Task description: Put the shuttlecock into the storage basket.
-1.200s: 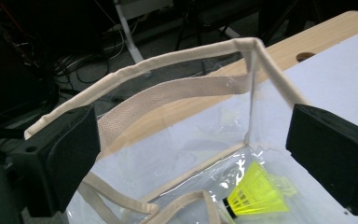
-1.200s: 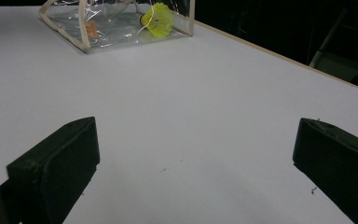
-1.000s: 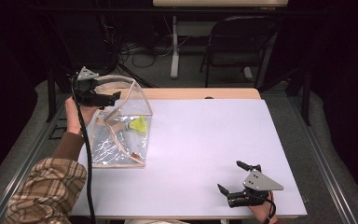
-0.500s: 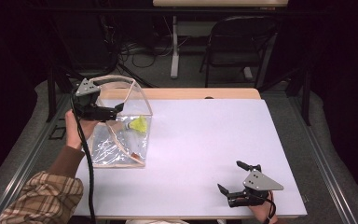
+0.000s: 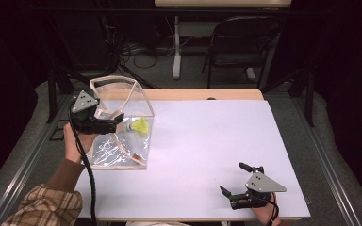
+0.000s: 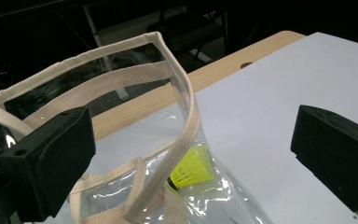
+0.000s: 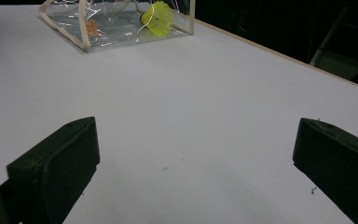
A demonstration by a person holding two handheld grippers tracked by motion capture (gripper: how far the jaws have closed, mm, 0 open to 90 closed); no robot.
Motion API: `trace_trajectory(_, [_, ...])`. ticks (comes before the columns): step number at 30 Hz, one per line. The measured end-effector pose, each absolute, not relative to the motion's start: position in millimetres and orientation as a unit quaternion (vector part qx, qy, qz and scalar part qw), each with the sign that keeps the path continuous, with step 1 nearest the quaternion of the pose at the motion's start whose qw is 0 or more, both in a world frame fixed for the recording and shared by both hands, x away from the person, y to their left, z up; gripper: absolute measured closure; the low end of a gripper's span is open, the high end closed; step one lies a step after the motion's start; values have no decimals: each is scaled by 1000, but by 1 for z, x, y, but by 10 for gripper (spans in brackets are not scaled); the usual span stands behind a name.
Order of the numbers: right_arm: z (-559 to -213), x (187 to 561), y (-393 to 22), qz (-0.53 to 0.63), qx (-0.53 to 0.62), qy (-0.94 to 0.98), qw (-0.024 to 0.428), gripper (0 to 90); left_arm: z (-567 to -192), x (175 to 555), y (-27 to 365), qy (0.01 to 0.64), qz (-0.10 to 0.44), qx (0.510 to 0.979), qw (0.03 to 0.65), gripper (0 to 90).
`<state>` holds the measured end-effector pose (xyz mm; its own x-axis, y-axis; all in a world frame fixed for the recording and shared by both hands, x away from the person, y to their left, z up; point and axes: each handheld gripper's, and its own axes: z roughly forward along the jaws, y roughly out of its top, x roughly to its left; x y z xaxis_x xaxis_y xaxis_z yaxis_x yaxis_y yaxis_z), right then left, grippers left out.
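Observation:
A clear plastic tote bag [image 5: 122, 148] with cream trim stands at the table's left, its mouth open upward. A yellow shuttlecock [image 5: 140, 126] lies inside it. My left gripper [image 5: 113, 120] is at the bag's left side, held by a hand, jaws open. In the left gripper view the bag's cream rim [image 6: 121, 74] and the shuttlecock [image 6: 193, 170] sit between the wide-apart jaws of the left gripper [image 6: 193, 135]. My right gripper [image 5: 232, 178] rests near the front right edge, open and holding nothing. In its own view the right gripper [image 7: 196, 149] faces the bag [image 7: 98, 23] and shuttlecock [image 7: 158, 17] far off.
The white table top [image 5: 217, 136] has a wooden strip [image 5: 207, 94] along its far edge. A folding chair [image 5: 238, 42] and cables on the floor lie beyond. A plaid sleeve [image 5: 42, 209] enters at the bottom left.
My left gripper has moved from above the bag's far rim toward the person, down to the bag's left side. The right gripper has stayed put.

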<state>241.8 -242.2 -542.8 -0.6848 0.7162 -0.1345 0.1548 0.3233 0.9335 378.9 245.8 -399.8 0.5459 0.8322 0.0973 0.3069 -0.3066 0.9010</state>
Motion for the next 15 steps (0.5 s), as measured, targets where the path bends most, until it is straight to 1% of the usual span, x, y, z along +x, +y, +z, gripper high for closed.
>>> trace_trajectory(15, [-543, 242, -242, 506, 285, 765, 278, 0, -421, 347, 247, 366, 283, 750, 473, 0])
